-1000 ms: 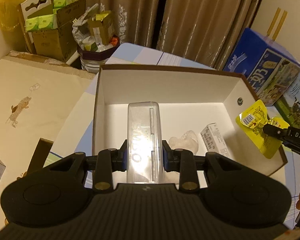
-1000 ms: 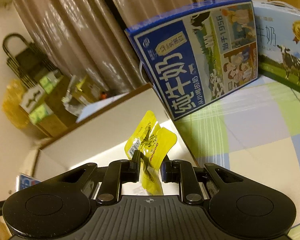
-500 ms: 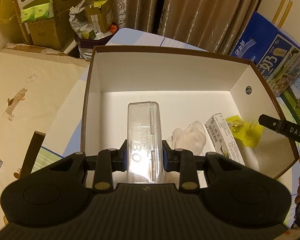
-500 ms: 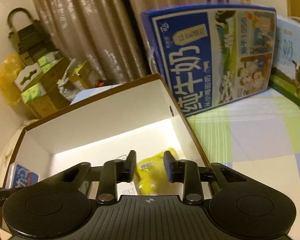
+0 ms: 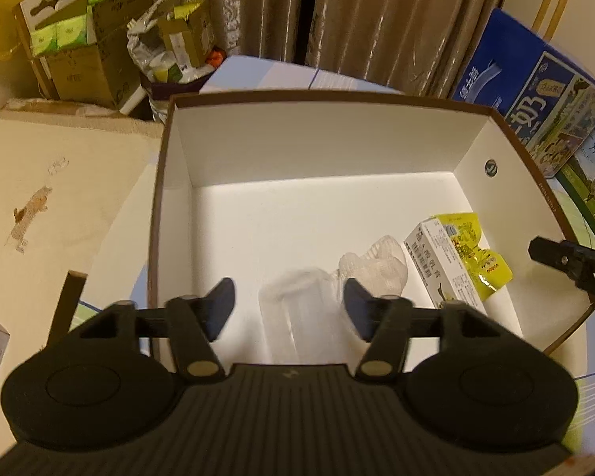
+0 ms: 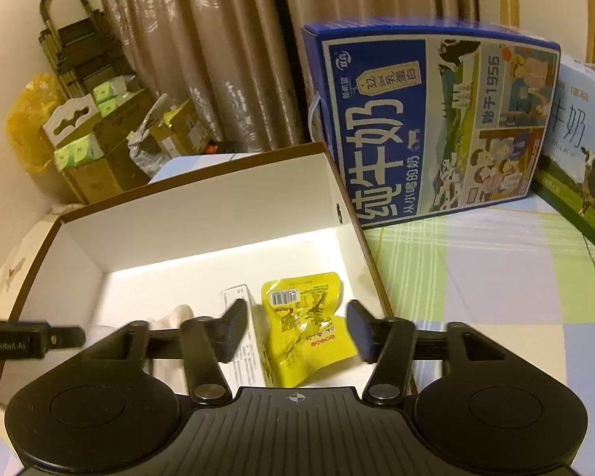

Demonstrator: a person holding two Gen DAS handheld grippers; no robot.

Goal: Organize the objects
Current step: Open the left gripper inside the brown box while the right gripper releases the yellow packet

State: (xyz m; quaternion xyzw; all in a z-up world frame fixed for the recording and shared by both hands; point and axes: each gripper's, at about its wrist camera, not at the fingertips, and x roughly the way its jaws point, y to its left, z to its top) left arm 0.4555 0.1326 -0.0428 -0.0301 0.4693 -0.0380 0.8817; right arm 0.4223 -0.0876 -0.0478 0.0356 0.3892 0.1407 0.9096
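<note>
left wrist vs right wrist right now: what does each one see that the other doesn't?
Left wrist only: the blurred clear plastic case between the open left tongs, and a beige panel with a small dog drawing left of the box.

Right wrist only: the checked pastel tablecloth and the folded dark metal trolley by the curtain.

Both: the brown-rimmed white cardboard box, the yellow snack packet lying against the small white printed carton, the crumpled white wrapper, the blue milk carton case, and the open right tongs.
</note>
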